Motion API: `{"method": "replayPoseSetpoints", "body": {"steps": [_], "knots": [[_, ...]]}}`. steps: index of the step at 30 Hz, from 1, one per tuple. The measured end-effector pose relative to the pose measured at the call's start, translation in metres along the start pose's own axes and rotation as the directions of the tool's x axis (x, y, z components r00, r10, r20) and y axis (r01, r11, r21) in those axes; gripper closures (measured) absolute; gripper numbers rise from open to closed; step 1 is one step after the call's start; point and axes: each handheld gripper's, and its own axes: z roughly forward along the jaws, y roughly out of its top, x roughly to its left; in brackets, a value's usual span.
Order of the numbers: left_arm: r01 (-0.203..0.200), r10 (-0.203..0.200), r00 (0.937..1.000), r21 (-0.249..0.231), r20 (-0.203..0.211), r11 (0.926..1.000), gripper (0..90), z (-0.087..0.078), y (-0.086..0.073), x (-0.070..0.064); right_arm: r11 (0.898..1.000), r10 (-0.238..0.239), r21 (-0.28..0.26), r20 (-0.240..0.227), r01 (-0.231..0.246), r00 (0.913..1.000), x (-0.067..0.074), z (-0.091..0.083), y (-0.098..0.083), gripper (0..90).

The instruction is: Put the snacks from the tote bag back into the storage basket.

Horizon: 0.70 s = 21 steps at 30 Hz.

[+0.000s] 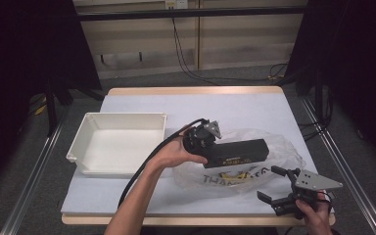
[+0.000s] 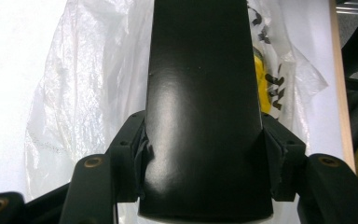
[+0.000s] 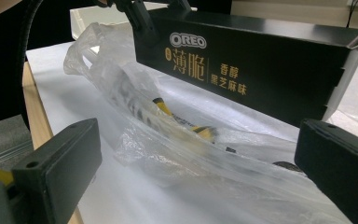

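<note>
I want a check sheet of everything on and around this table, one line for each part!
Surface: table covered by a white sheet, wooden edge showing.
Job's things: black Oreo box held lengthwise above the plastic bag; the bag lies crumpled on the sheet.
Clutter: white tray at left, nothing seen inside.
Grippers: left gripper clamps the box's end; right gripper open, beside the bag's near edge.
Cables: black cable trails from the left gripper; more on the floor behind.
Surroundings: dark curtains, wood-panelled wall.
</note>
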Motion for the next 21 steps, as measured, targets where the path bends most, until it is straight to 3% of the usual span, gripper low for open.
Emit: {"method": "replayPoseSetpoints", "body": {"steps": [21], "knots": [[-0.020,0.020,0.9998,-0.033,-0.010,0.9993,43.0,-0.029,-0.005,-0.008,1.000,-0.011,-0.027,0.006,0.011,0.9999,-0.001,-0.005,-0.001,0.0]]}}
